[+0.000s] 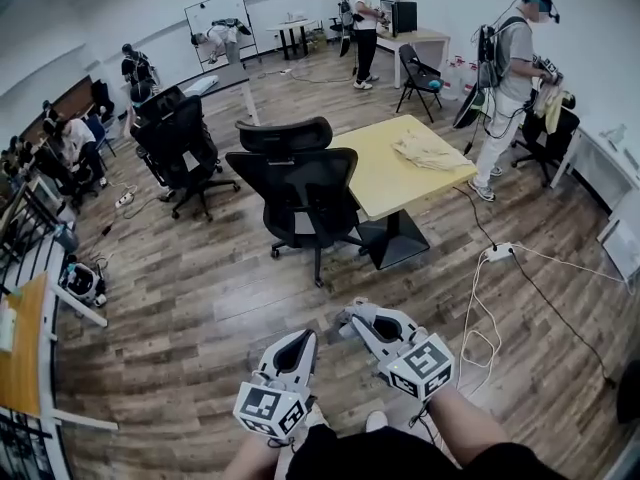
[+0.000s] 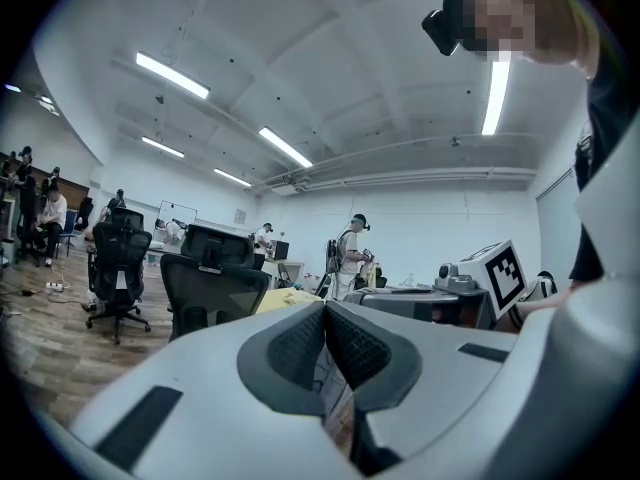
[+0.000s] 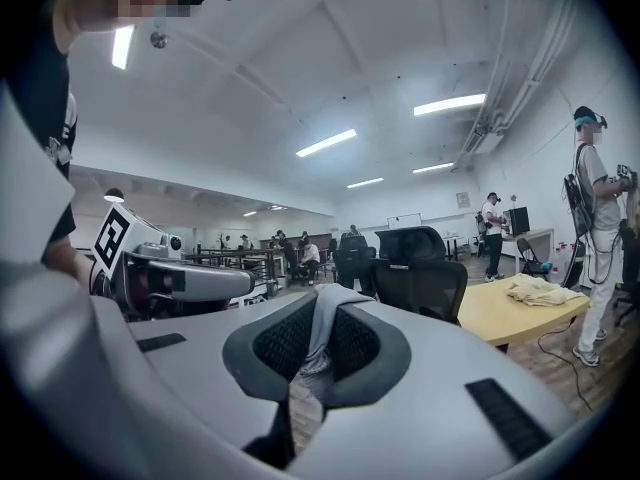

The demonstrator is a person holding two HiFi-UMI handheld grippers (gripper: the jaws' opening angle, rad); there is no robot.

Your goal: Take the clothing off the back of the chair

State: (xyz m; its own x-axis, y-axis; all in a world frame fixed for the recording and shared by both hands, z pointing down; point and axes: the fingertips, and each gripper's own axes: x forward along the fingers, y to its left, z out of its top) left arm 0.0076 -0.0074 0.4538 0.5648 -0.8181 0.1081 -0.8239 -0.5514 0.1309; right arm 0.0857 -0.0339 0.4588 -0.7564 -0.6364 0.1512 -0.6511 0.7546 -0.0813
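Bits of the scene are hard to see. In the head view the black chair (image 1: 300,188) stands in front of the yellow worktop (image 1: 385,183) and hides its near left corner. The chair shows its back, so most of its seat is hidden. The person's arms are cut off at the bottom edge. In the left gripper view the chair hides almost all of the worktop, and the clothing cannot be made out there.

The clothing (image 1: 428,151) is a pale, crumpled heap. It lies flat on the right part of the worktop, past the chair and not touching it. The left tool (image 1: 300,340) and the right tool (image 1: 346,321) are low in the head view, well apart from the heap, with bare wood floor (image 1: 200,298) in between. They point up the picture, toward the chair and the worktop. In the right gripper view the clothing sits off to the right of the tool, beyond the chair.

The heap is longer than it is wide. In the head view its long side runs from upper left to lower right.

The left tool has its jaws closed together at the tips and holds nothing. The right tool is closed too. A pale grey strip shows between its pads, and I cannot tell what it is.
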